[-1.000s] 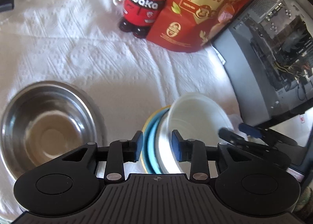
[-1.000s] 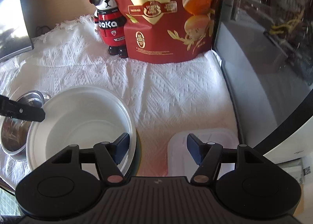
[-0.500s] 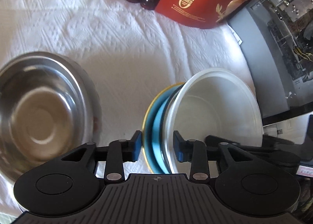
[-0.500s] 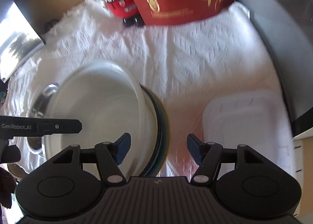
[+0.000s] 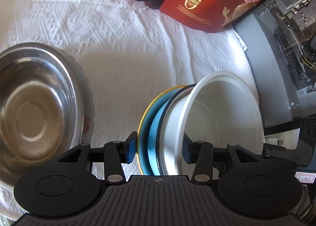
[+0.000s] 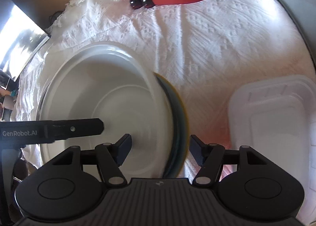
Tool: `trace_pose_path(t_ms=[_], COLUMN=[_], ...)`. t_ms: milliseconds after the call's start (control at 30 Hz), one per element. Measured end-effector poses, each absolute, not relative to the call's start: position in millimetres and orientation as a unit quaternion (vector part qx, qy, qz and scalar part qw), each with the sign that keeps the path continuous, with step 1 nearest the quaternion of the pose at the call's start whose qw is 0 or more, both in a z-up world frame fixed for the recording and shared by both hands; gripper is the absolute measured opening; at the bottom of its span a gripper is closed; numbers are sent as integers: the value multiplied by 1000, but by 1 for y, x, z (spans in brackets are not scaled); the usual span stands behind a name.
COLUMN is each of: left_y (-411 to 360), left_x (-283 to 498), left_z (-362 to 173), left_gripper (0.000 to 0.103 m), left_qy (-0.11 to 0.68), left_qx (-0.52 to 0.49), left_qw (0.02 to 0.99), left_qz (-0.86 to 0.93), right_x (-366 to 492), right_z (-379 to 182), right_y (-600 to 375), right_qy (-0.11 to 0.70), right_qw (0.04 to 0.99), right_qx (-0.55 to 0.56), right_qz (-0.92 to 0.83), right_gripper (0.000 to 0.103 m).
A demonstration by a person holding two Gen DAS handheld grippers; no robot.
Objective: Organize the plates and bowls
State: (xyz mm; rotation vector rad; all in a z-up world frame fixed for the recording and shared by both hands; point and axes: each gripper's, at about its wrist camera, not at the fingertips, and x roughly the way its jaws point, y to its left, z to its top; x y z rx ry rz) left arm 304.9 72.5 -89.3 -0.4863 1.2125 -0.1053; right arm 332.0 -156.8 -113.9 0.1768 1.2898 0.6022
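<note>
Straddling the near rim of a nested stack, the left gripper [image 5: 159, 150] has its jaws opening, pads clear of the dishes between them. That stack is a white bowl [image 5: 221, 115] set in a blue plate [image 5: 152, 127] with a yellow rim, on the cloth-covered desk [image 5: 118, 44]. Left of it, apart, sits a steel bowl [image 5: 33, 111]. The right gripper [image 6: 160, 151] is spread across the stack's right edge, not pinching. A clear plastic container [image 6: 276, 119] lies right.

Left gripper [image 5: 159, 150] fingers opening, right gripper [image 6: 160, 151] fingers apart, both angled steeply downward
</note>
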Motion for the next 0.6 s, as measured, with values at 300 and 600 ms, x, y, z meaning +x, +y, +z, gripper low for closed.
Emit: trace_pose_path(t_ms=[300, 600], left_y=[73, 90], left_x=[301, 284], left_z=[-89, -91], left_gripper=[46, 46], left_qy=[568, 574], left_qx=[-226, -245], left_qw=[790, 781], left_qz=[-51, -35], right_x=[333, 333], right_z=[-112, -110], right_y=[-150, -136], right_qy=[592, 605], right_qw=[752, 738], right_qx=[72, 77], right_qz=[280, 288], right_gripper=[69, 71])
